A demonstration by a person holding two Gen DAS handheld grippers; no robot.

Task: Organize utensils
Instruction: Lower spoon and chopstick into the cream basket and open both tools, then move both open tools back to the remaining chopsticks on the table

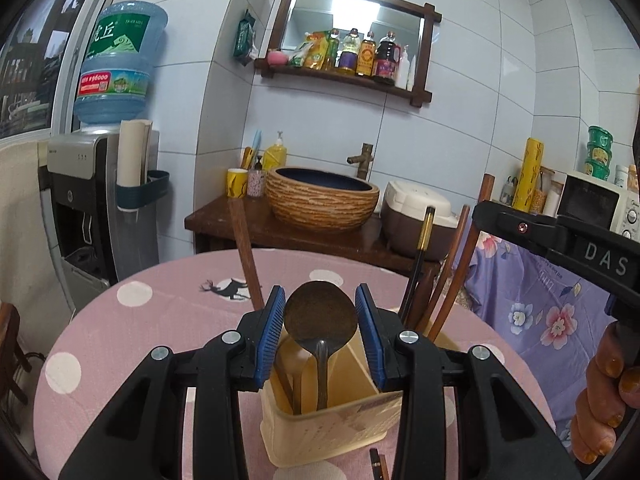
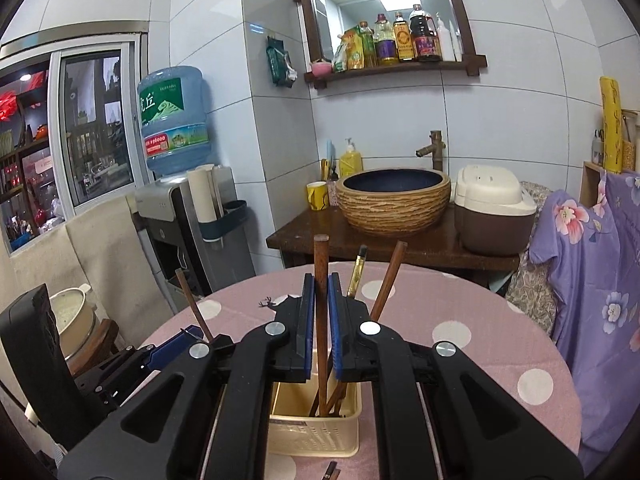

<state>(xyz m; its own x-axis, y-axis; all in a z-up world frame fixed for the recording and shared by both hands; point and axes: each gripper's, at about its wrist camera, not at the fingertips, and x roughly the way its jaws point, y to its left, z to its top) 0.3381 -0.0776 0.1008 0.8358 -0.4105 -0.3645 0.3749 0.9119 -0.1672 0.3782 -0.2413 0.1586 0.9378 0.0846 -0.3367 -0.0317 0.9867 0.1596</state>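
A cream plastic utensil holder (image 1: pixel 332 420) stands on the pink dotted table and also shows in the right wrist view (image 2: pixel 316 420). A dark metal spoon (image 1: pixel 320 316) stands in its left compartment, bowl up, between the fingers of my left gripper (image 1: pixel 320 312), which is open around it without touching. Brown and black chopsticks (image 1: pixel 440 280) lean in the right compartment. My right gripper (image 2: pixel 321 296) is shut on a brown wooden chopstick (image 2: pixel 321 252) that stands upright with its lower end inside the holder. More chopsticks (image 2: pixel 384 284) lean beside it.
The round table (image 1: pixel 160 320) has a pink cloth with white dots. Chopstick ends (image 1: pixel 380 464) lie in front of the holder. Behind the table is a wooden counter with a basin (image 1: pixel 320 196) and a rice cooker (image 2: pixel 492 212). A water dispenser (image 1: pixel 96 200) stands left.
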